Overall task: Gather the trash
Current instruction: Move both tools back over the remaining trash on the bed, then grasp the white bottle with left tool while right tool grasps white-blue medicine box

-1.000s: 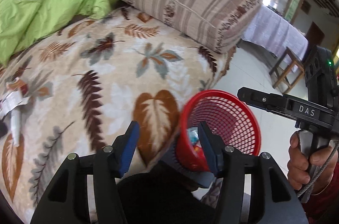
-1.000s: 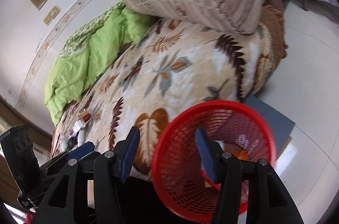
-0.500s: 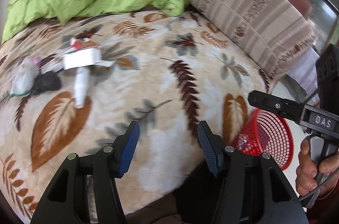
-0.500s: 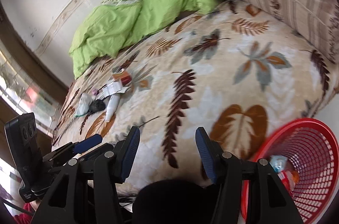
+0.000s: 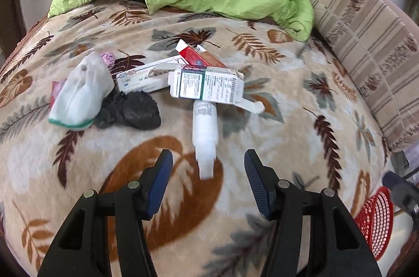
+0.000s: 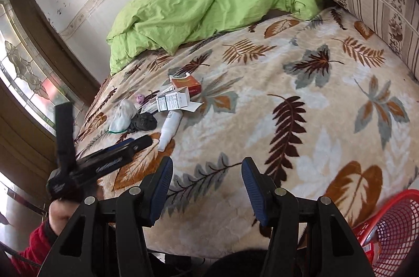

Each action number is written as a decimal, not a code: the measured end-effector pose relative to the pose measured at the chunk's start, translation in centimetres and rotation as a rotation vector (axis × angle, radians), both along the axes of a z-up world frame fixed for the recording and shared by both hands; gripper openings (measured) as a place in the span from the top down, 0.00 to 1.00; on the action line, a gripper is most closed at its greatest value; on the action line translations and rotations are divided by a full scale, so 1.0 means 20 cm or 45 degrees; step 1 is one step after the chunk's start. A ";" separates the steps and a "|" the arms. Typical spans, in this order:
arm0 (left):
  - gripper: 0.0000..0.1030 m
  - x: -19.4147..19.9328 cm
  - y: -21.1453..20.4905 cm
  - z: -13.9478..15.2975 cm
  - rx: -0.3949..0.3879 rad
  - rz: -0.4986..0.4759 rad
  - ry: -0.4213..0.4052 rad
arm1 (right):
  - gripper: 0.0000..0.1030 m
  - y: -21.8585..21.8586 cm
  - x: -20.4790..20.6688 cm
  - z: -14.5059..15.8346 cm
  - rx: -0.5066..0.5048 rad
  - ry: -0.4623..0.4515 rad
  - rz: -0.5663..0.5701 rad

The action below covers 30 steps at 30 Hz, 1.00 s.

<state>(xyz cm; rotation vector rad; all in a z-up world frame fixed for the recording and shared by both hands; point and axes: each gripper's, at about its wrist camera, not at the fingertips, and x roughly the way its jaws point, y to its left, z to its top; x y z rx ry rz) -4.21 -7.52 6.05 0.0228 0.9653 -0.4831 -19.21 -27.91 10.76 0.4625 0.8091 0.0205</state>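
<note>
left view: left gripper [image 5: 208, 172] half open, holding nothing. bottle [image 5: 205, 131] lies dead ahead at centre, long axis pointing into the gap, cap end probably nearest.

right view: right gripper [image 6: 207, 178] empty too, bottle [image 6: 170, 129] upper left, bin [image 6: 392, 230] lower right. left's closer.

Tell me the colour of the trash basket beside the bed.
Red. The mesh basket shows best in the right wrist view, at the lower right corner.
</note>
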 end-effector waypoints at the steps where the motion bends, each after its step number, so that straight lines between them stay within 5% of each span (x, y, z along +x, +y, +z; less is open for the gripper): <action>1: 0.46 0.05 -0.03 -0.03 0.014 0.003 0.012 | 0.44 0.00 0.01 0.00 -0.005 0.001 0.004; 6: 0.48 0.24 -0.13 -0.18 0.056 0.024 0.081 | 0.44 -0.02 0.05 -0.01 -0.013 0.008 -0.001; 11: 0.72 0.29 -0.15 -0.23 0.068 0.036 0.077 | 0.44 -0.07 0.10 -0.02 -0.014 0.019 -0.002; 18: 0.72 0.13 0.02 -0.21 0.018 0.032 0.082 | 0.44 -0.05 0.29 -0.02 0.008 0.005 0.064; 25: 0.72 -0.10 0.30 -0.17 0.011 0.091 0.041 | 0.43 0.09 0.66 -0.09 0.070 0.015 0.225; 30: 0.72 -0.09 0.42 -0.15 0.009 0.195 -0.005 | 0.42 0.22 0.97 -0.22 0.070 0.052 0.313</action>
